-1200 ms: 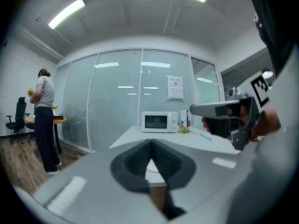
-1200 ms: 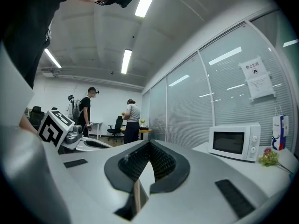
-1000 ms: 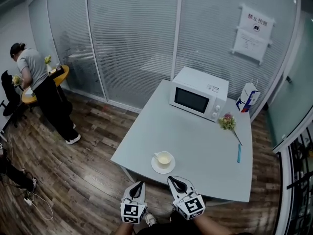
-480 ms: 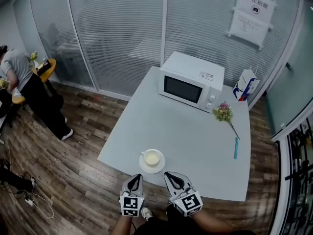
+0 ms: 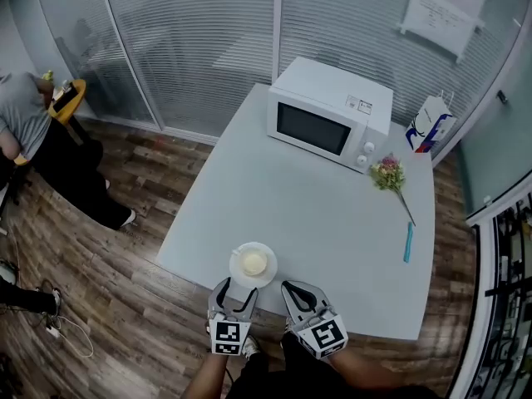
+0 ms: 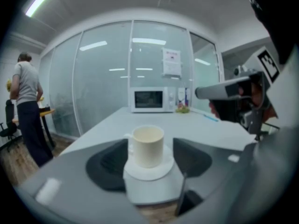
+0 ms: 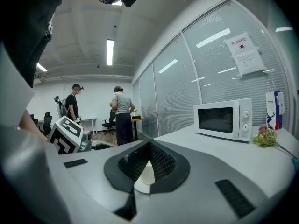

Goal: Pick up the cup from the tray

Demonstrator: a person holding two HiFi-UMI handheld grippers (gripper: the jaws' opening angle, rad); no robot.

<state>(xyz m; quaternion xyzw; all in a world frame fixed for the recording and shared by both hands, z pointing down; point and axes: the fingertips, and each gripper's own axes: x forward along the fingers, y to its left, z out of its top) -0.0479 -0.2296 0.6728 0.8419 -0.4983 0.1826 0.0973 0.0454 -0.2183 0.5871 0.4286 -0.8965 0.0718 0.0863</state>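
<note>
A cream cup [image 5: 253, 263] stands upright on a white saucer [image 5: 268, 273] near the front edge of the grey table [image 5: 316, 214]. My left gripper [image 5: 233, 294] is right behind it, its jaws opening. In the left gripper view the cup [image 6: 147, 145] and saucer [image 6: 147, 171] sit between the two dark pads [image 6: 108, 164], which do not touch them. My right gripper [image 5: 293, 290] hovers to the cup's right with its jaws shut and empty. In the right gripper view, the right gripper [image 7: 149, 144] mostly hides the cup, so only a cream sliver [image 7: 146, 176] shows.
A white microwave [image 5: 328, 123] stands at the table's far side, with a carton [image 5: 430, 130], a small flower bunch [image 5: 389, 175] and a blue pen [image 5: 407, 242] to the right. A person [image 5: 25, 131] stands by a small round table at the left. Glass walls lie behind.
Both grippers have come forward to the table's front edge, so the cup now sits just ahead of the left one. The left jaws have spread apart.
</note>
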